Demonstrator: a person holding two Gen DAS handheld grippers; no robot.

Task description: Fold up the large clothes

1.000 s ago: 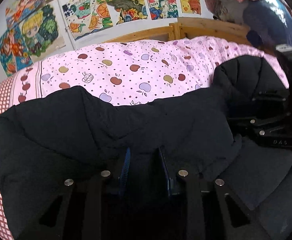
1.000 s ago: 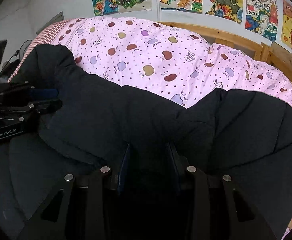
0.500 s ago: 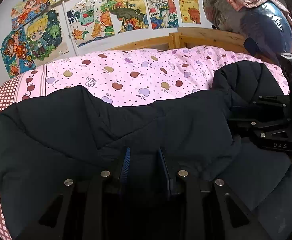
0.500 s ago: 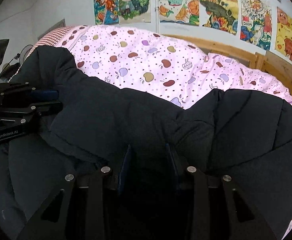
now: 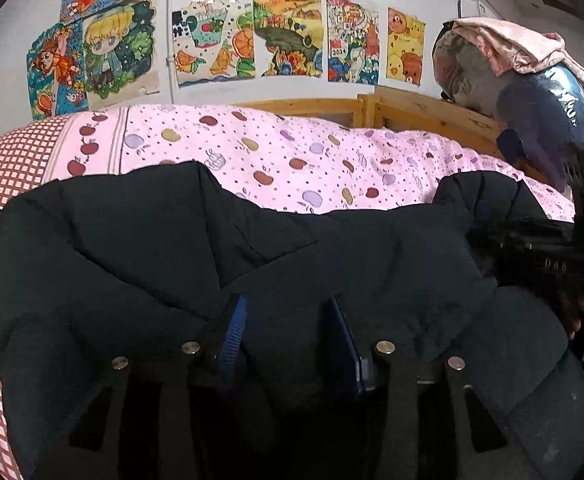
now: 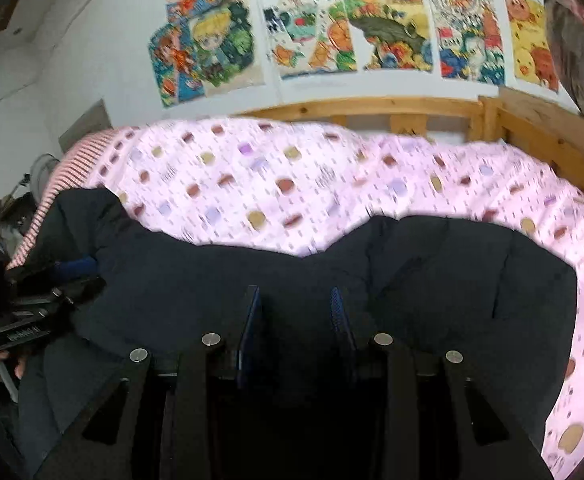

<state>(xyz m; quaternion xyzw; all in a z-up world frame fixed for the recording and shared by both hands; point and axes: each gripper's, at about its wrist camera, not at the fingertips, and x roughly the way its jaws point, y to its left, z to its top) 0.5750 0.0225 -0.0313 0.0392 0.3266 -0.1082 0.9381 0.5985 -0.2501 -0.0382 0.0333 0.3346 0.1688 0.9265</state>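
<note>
The black padded jacket (image 5: 140,264) lies across the lower half of both views on the bed's pink apple-print quilt (image 5: 292,160), its folded edge now lower in the frame than a second ago, with more quilt and wall showing above. The left gripper (image 5: 288,320) is opening, its jaws wider than a moment ago with jacket fabric between them, which suggests this fold is being let go. The right gripper (image 6: 293,312) has not widened and pinches the jacket's edge.
</note>
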